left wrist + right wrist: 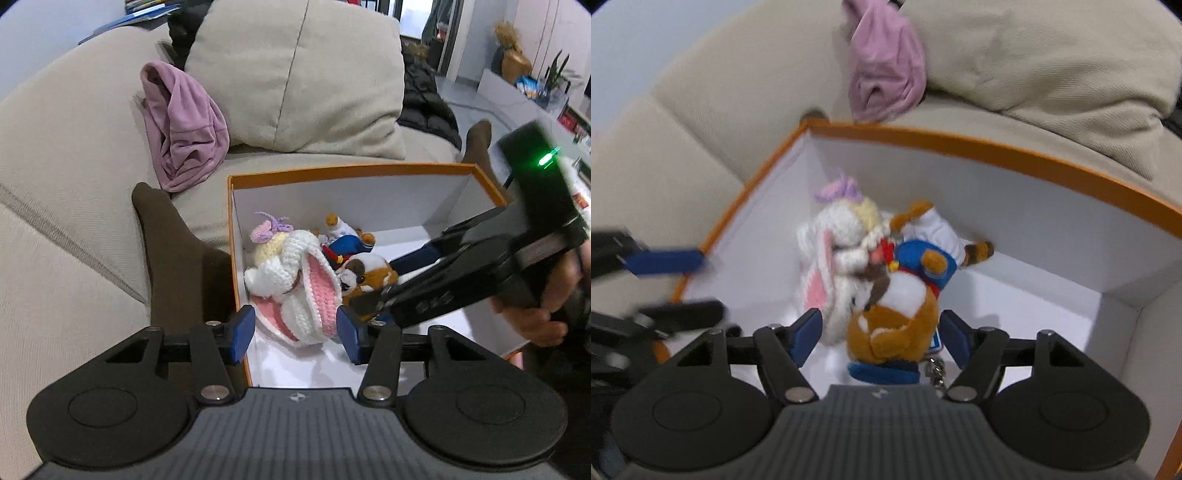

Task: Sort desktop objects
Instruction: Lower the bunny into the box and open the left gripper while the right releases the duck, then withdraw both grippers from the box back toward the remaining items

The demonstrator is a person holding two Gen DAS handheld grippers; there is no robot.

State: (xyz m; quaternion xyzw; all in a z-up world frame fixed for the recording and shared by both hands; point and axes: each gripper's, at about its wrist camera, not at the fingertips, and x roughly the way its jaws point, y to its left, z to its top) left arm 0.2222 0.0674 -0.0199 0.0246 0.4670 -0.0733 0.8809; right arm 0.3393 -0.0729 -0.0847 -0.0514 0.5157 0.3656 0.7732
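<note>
Both grippers, left (295, 334) and right (881, 338), hover with jaws released over a rabbit (291, 273) and bear (894, 325) inside a box (351, 170).

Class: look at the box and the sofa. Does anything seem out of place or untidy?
A crumpled purple garment lies on the sofa beside the cushion, outside the box. In the box, the bunny and bear lie tumbled against each other, not upright.

Crocheted bunny (295, 280) in orange box (351, 170), open tongs (295, 332)
</note>
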